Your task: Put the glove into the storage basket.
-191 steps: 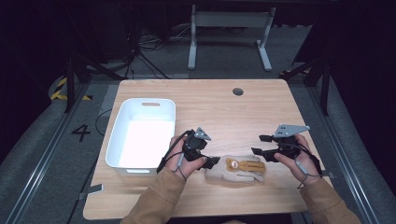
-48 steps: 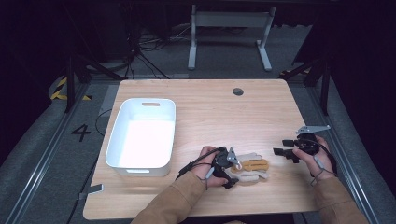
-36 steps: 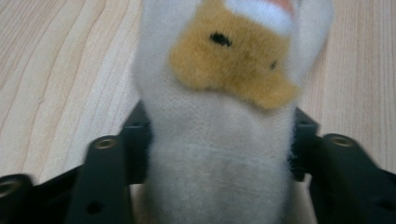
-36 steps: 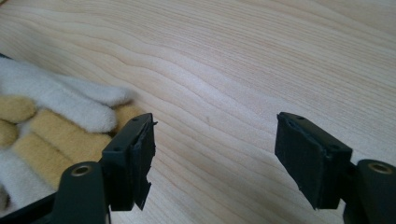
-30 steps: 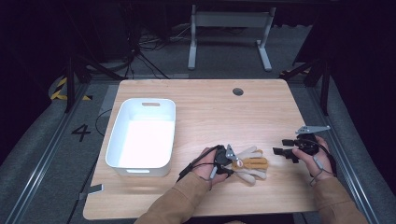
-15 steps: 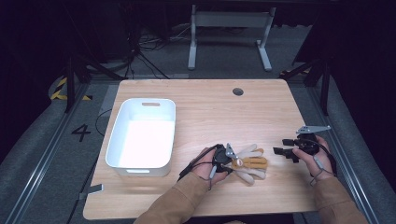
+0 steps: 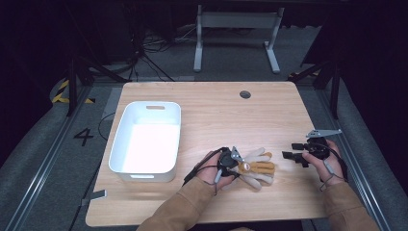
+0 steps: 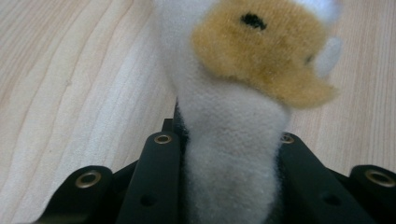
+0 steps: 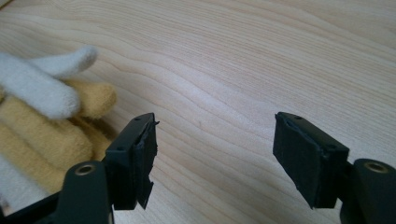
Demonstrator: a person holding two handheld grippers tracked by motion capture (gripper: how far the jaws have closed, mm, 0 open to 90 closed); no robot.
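A white and tan plush toy point(image 7: 257, 167) lies on the wooden table point(image 7: 231, 120) near the front edge. My left gripper point(image 7: 235, 161) is at the toy's left end, shut on a white limb of the plush toy point(image 8: 233, 116), which is squeezed between both jaws point(image 8: 224, 137). My right gripper point(image 7: 290, 149) hovers to the toy's right, a small gap away, open with nothing between its fingers point(image 9: 215, 144). In the right gripper view the toy's white and tan limbs point(image 9: 42, 121) lie to the left of the jaws.
A white rectangular bin point(image 7: 120, 139) stands on the left part of the table, nothing visible inside. A round cable hole point(image 7: 245, 94) is near the far edge. Bare wood stretches between the bin and the far right corner.
My left gripper moved right to the plush toy and shut on its limb; the toy has shifted slightly. My right gripper drew back to the right and has held still since.
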